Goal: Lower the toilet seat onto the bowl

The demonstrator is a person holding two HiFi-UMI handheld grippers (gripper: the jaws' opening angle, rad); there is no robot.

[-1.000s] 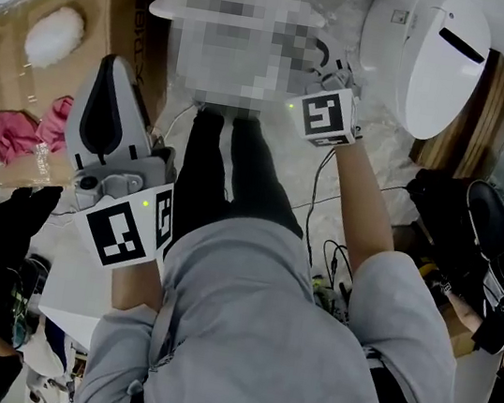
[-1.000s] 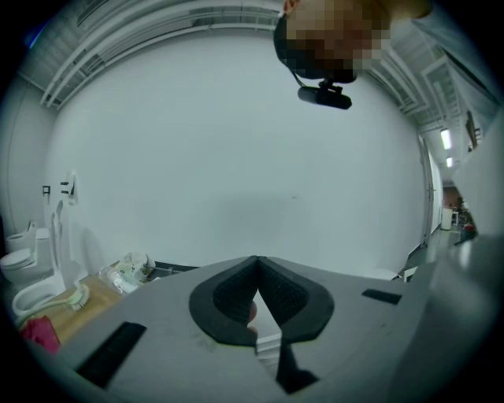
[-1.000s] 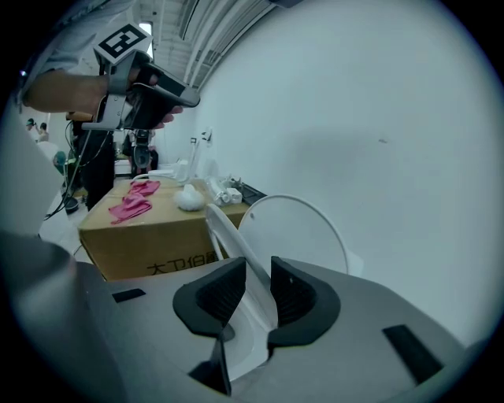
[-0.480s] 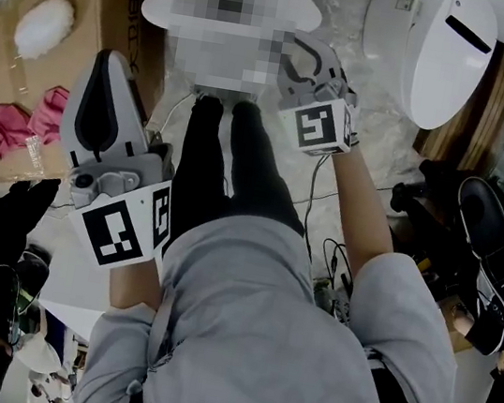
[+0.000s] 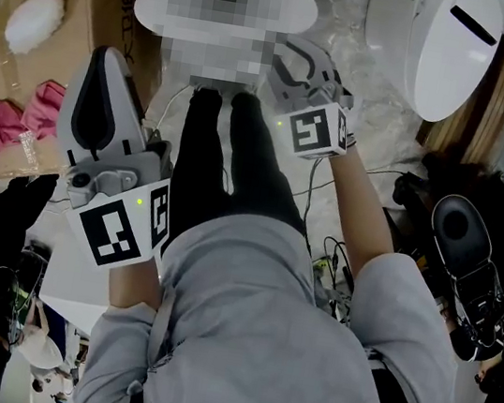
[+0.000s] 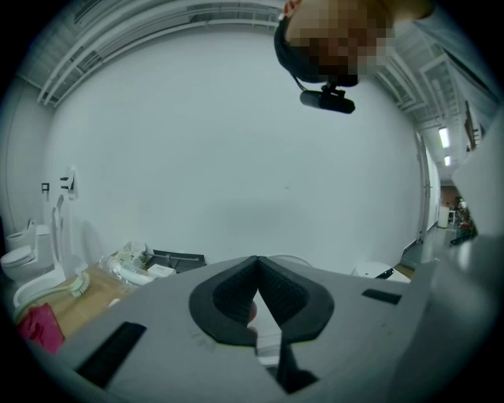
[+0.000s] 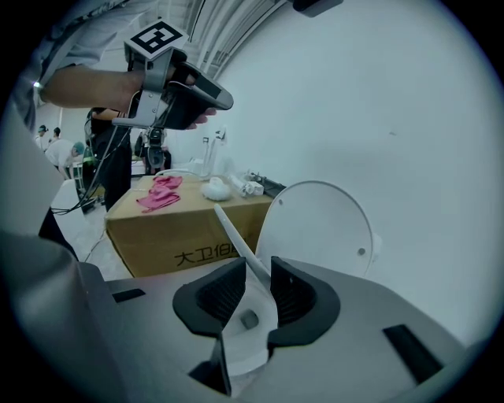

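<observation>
Left claw (image 6: pixel 257 263) is raised off to the side, its pads pressed together on nothing, well apart from the toilet seat (image 7: pixel 235 238). Right claw (image 7: pixel 256 277) is clamped on the seat's thin edge; the seat stands tilted before the upright lid (image 7: pixel 319 228)

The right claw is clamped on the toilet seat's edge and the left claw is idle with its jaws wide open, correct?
No: the left claw is shut, pads together on nothing, per the left gripper view. The right claw is clamped on the edge of the toilet seat.
</observation>
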